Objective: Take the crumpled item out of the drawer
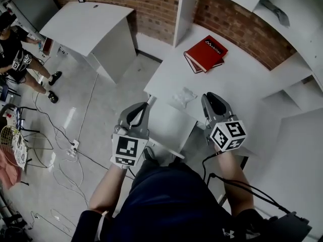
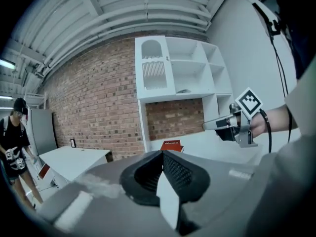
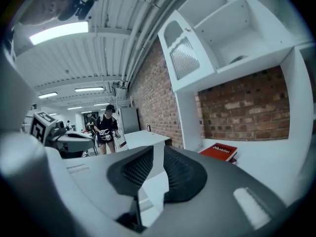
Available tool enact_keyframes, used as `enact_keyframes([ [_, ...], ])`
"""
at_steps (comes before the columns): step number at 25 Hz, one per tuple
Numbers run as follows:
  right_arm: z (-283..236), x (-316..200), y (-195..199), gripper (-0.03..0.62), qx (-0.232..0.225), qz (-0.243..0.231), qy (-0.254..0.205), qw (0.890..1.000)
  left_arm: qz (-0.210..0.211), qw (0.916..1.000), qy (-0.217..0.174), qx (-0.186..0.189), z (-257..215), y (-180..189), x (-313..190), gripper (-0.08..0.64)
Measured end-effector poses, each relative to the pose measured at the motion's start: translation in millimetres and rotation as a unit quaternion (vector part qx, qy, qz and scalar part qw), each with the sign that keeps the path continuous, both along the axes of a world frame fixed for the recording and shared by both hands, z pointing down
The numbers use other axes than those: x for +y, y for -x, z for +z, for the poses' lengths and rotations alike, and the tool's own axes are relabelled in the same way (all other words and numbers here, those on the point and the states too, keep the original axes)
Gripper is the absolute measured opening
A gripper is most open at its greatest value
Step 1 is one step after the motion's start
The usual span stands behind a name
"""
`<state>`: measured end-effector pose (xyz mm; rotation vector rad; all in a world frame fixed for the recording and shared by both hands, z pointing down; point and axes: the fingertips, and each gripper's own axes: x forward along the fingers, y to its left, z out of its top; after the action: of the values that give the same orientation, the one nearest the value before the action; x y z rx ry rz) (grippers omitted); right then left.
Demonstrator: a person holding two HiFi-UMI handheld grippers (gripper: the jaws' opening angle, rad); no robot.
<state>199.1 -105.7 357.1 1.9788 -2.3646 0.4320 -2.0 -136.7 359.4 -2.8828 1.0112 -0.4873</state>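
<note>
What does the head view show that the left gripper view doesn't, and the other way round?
Head view only: the crumpled item lying on the desk, and cables on the floor. Left gripper view only: the ceiling and the arched shelf compartment. Both: the red book, the right hand-held gripper, the brick wall and a person standing off to the side.

Red book (image 1: 205, 52) lies on the white desk (image 1: 242, 87) below a brick wall (image 1: 151, 4)
</note>
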Motion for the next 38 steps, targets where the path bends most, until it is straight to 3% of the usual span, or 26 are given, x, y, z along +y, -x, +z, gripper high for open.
enact_keyframes([
  [8, -72.3, 21.8, 10.6, 0.005, 0.086, 0.017, -0.084, 0.993, 0.020, 0.9969, -0.039, 0.065, -61.7, -18.1, 7.0, 0.003],
  [12, -92.4, 30.3, 14.5, 0.003, 0.111, 0.020, -0.110, 0.987, 0.014, 0.9944, -0.025, 0.102, -78.0, -22.6, 9.7, 0.003],
  [16, -107.6, 33.1, 19.6, 0.003, 0.119, 0.023, -0.130, 0.984, 0.016, 0.9928, -0.029, 0.115, -88.7, -21.1, 7.8, 0.003],
  [38, -113.5, 24.8, 24.1, 0.002, 0.123, 0.040, -0.137, 0.982, 0.033, 0.9930, -0.020, 0.111, -85.0, -22.8, -7.3, 0.003],
])
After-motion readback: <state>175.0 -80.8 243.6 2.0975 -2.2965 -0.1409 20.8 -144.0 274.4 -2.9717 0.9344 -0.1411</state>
